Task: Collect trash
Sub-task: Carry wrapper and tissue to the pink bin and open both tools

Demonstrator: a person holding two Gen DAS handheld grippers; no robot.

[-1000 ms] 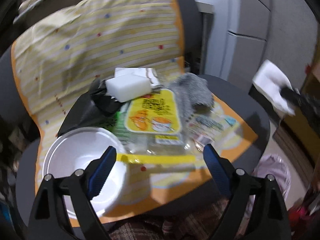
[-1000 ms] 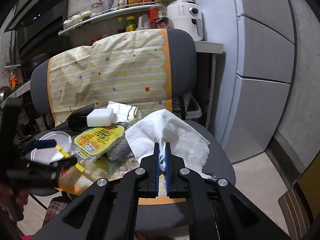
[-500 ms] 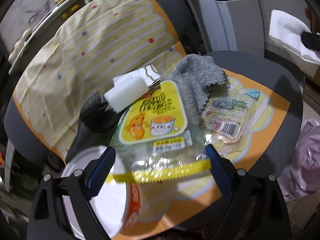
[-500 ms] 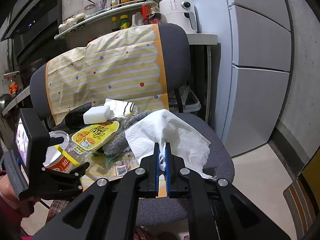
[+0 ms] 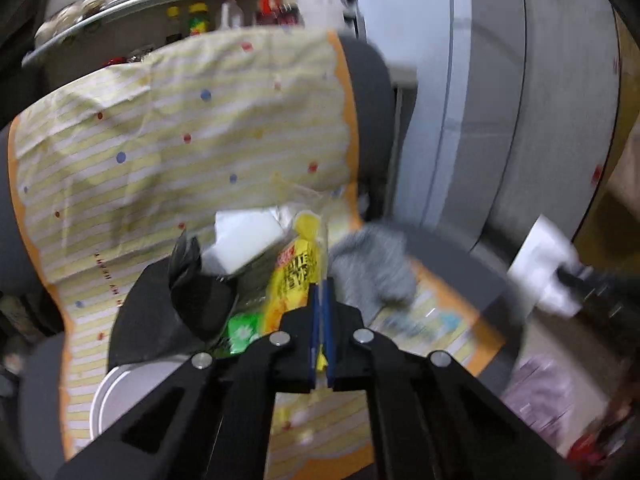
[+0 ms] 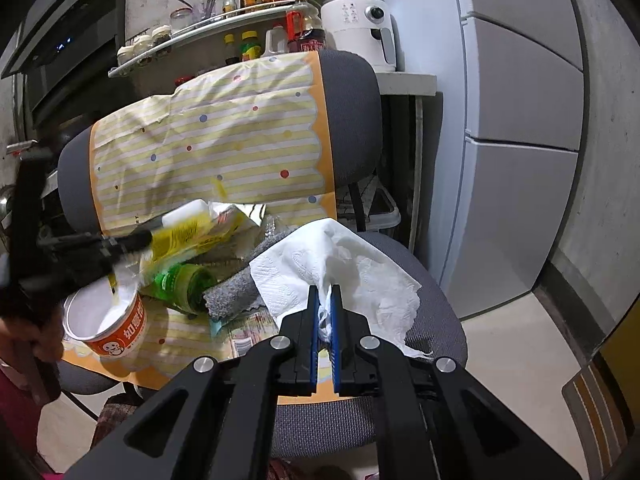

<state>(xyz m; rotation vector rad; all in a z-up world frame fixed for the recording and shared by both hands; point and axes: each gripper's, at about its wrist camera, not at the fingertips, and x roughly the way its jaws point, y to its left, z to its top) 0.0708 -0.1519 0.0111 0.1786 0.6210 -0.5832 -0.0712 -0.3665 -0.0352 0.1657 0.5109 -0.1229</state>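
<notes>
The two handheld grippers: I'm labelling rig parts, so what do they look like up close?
Both match. The left gripper and right gripper each have a matte black frame of angular linkage bars with triangular cut-outs, round silver pivot bolts, and two flat fingers faced with blue pads. No cables or markings show. At the right-wrist view's left edge, a dark red sleeve appears.

On the chair seat: one yellow snack wrapper (image 6: 188, 236), one white foam block (image 5: 246, 238), one grey cloth (image 6: 236, 290), one green bottle (image 6: 182, 282), one red-and-white paper cup (image 6: 116, 330), one black bag (image 5: 164, 312), one flat clear wrapper with a barcode (image 6: 250, 334). One white paper napkin (image 6: 340, 264). One chair (image 6: 352, 112), one striped dotted cover (image 6: 216, 140) over it. Two grippers: left gripper (image 5: 322, 304), right gripper (image 6: 325, 300). One white air fryer (image 6: 360, 28) on the counter; bottles on the shelf too small and crowded to count
</notes>
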